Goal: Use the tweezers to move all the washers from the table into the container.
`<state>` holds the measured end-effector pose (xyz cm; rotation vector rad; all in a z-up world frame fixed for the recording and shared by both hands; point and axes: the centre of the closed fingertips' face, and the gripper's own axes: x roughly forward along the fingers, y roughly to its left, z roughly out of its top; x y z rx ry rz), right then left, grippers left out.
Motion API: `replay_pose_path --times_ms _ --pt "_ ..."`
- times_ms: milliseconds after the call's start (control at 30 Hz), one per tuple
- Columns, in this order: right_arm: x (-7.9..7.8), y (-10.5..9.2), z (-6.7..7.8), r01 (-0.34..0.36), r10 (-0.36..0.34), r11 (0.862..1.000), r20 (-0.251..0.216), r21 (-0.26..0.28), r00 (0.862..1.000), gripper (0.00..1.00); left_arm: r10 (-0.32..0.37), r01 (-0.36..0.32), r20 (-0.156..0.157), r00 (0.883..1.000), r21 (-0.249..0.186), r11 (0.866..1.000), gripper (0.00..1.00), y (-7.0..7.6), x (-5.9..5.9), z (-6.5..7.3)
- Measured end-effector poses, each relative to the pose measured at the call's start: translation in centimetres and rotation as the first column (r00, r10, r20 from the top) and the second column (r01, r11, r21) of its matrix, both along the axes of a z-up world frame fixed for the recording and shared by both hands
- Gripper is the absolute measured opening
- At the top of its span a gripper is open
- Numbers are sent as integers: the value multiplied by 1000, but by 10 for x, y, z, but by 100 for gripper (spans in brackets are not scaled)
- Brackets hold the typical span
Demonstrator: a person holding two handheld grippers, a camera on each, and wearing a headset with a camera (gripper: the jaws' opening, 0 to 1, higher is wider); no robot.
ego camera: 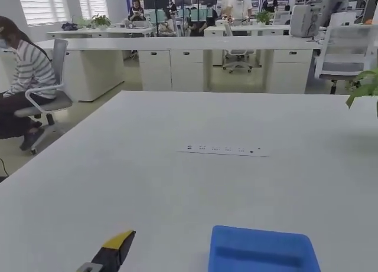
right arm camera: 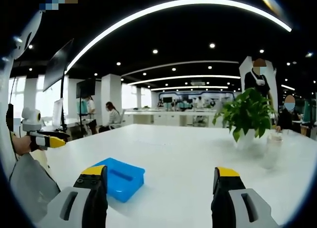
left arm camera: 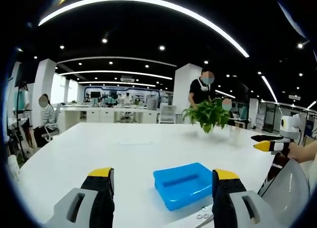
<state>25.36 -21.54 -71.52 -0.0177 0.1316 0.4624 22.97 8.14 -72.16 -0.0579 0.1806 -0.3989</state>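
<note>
Both hand-held grippers hang low over the near edge of the smooth white table [ego camera: 147, 183]. They point forward along it, each with its black, yellow-tipped jaws spread wide and nothing between them. The left hand-held gripper [left arm camera: 163, 183] faces the shallow blue rectangular plastic container [left arm camera: 181, 183], which sits by the table's near edge, straight ahead between the jaws. The right hand-held gripper [right arm camera: 161, 181] is off to the container's right, so the container lies ahead of its left jaw; in the left gripper view a hand holds it over the table's right side. Several small metal ring washers [left arm camera: 202, 216] lie flat on the table just beside the container's near right corner, close to the left hand-held gripper's right jaw. Farther along the right side stands a leafy green plant in a white pot [right arm camera: 247, 119]. A flush white power strip [ego camera: 224, 149] is set in the table's middle. A person in a striped top [ego camera: 26, 71] sits on a grey office chair beyond the left edge.
</note>
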Motion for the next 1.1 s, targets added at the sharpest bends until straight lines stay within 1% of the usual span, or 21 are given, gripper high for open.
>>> replay_pose_path --times_ms 33,100,133,167,233,267,333,367,433,467,633,667,700,733,800,867,900,967,1033,1067,1100 --pt "0 0 -1 -3 3 1000 -4 0 1000 84 -18 18 -12 1000 -1 1000 79 -3 -1 -2" --pt "-1 1 -2 -6 6 1000 -11 -5 1000 81 -68 67 -56 996 -7 998 74 -11 -4 -9" --pt "-1 1 -3 -8 8 1000 -16 -8 1000 80 -103 101 -92 990 -23 995 70 -16 -7 -14" --pt "-1 2 -3 -10 9 1000 -20 -12 1000 79 -129 126 -114 985 -31 992 65 -19 -9 -17" --pt "-2 4 -6 -17 16 999 -34 -28 999 77 -195 191 -160 968 -39 981 56 -29 -13 -25" --pt "-3 5 -7 -21 20 999 -41 -35 999 75 -209 206 -191 959 -37 978 51 -31 -15 -30" --pt "-5 8 -8 -34 32 998 -49 -45 998 70 -241 246 -220 945 -5 969 48 -38 -16 -38" --pt "-5 9 -9 -40 37 998 -51 -48 998 68 -273 281 -256 927 -5 960 46 -42 -20 -43" --pt "-6 10 -12 -48 44 997 -67 -58 997 66 -336 356 -326 884 2 934 41 -50 -25 -58" --pt "-6 11 -13 -51 46 996 -70 -66 996 66 -352 375 -334 874 3 927 39 -53 -26 -61" --pt "-7 11 -15 -56 49 995 -83 -87 995 62 -440 491 -404 802 26 871 33 -65 -32 -78" --pt "-8 11 -16 -56 48 995 -87 -87 995 61 -467 527 -425 775 27 850 31 -68 -35 -83" --pt "-8 11 -16 -58 51 995 -92 -81 994 60 -484 548 -440 756 21 836 30 -71 -37 -87" --pt "-8 11 -16 -62 54 995 -94 -76 994 59 -493 555 -444 748 13 831 27 -73 -35 -89" --pt "-9 12 -17 -68 60 995 -103 -72 993 57 -523 601 -486 700 6 799 24 -77 -40 -97" --pt "-8 11 -18 -70 61 995 -105 -78 993 55 -535 637 -510 673 33 770 22 -79 -42 -103" --pt "-8 10 -19 -71 62 994 -106 -81 992 55 -540 665 -531 653 59 745 21 -79 -44 -109" --pt "-8 10 -20 -72 63 994 -109 -86 992 54 -542 700 -559 628 102 706 19 -79 -46 -117" --pt "-8 10 -20 -74 64 993 -109 -91 992 53 -544 727 -582 605 125 675 16 -79 -47 -123" --pt "-8 10 -20 -74 63 993 -110 -93 992 53 -543 735 -590 598 133 665 16 -80 -47 -125" --pt "-8 10 -21 -74 63 993 -112 -94 992 53 -544 748 -601 586 144 648 14 -80 -48 -127"
